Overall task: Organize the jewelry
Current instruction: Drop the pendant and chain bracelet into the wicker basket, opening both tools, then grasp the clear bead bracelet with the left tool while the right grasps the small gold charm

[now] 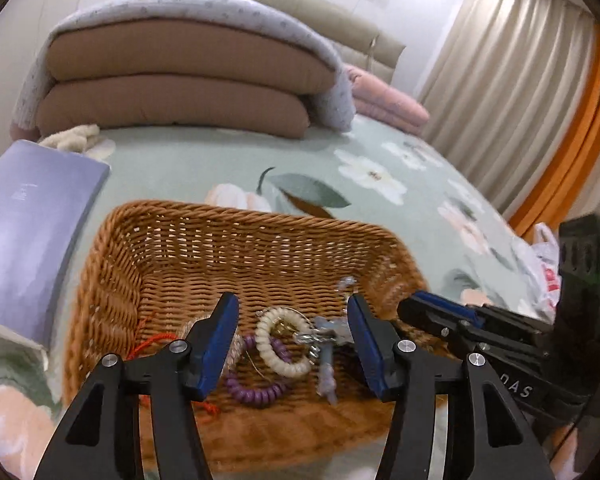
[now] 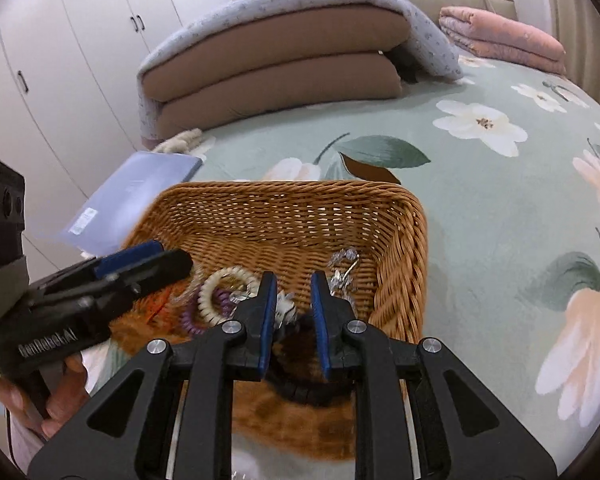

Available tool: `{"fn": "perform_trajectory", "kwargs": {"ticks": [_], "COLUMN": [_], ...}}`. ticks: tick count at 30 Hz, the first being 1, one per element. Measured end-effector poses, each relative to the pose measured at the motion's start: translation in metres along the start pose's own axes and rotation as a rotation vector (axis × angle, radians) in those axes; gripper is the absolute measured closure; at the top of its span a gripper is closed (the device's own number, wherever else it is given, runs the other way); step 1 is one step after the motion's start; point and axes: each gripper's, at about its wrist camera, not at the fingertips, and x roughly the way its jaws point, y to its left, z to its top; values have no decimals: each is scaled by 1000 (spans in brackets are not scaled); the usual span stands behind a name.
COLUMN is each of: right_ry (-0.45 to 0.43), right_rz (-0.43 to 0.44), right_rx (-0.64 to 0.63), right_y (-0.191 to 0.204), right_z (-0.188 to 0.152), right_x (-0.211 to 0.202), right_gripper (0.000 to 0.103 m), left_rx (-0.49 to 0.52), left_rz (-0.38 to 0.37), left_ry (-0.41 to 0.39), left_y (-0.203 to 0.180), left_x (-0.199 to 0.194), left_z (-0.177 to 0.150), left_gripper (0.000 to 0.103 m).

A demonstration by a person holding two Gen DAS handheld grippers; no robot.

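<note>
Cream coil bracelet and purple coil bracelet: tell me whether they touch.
Touching. In the left wrist view the cream coil bracelet lies across the purple coil bracelet, overlapping it on the basket floor.

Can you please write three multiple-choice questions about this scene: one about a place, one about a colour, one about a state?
1. Where do the jewelry pieces lie?
A. in the wicker basket
B. on the grey box
C. on the pink blanket

2. What colour is the coil bracelet under the cream one?
A. green
B. purple
C. black

3. How is the left claw?
A. shut on a bracelet
B. shut, empty
C. open

Answers:
1 A: the pieces lie inside the wicker basket.
2 B: the purple bracelet lies partly beneath the cream bracelet.
3 C: the left claw has its fingers wide apart, holding nothing.
</note>
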Motion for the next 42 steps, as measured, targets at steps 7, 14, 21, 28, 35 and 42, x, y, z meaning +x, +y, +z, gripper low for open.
{"fn": "perform_trajectory", "kwargs": {"ticks": [7, 14, 21, 28, 35, 42], "right_ry": [-79, -189, -205, -186, -179, -151], "right_rz": [107, 106, -15, -40, -91, -98], "right_rx": [24, 39, 27, -14, -60, -52], "right_y": [10, 16, 12, 8, 12, 11], "right_z": [-34, -87, -139, -179, -194, -193], "right_x": [-58, -120, -139, -124, -109, -97], "right_gripper": [78, 33, 5, 5, 5, 5], "left_rx": [49, 59, 60, 68, 45, 68], "left_rz": [-56, -58, -12, 19, 59, 87], "left_ry": [-101, -188, -162, -128, -110, -95], "left_y": [-21, -37, -41, -37, -30, -33], "left_x": [-70, -131, -145, -132, -111, -100], "left_z": [-27, -84, -143, -177, -188, -192], "left_gripper": [43, 29, 29, 29, 29, 29]}}
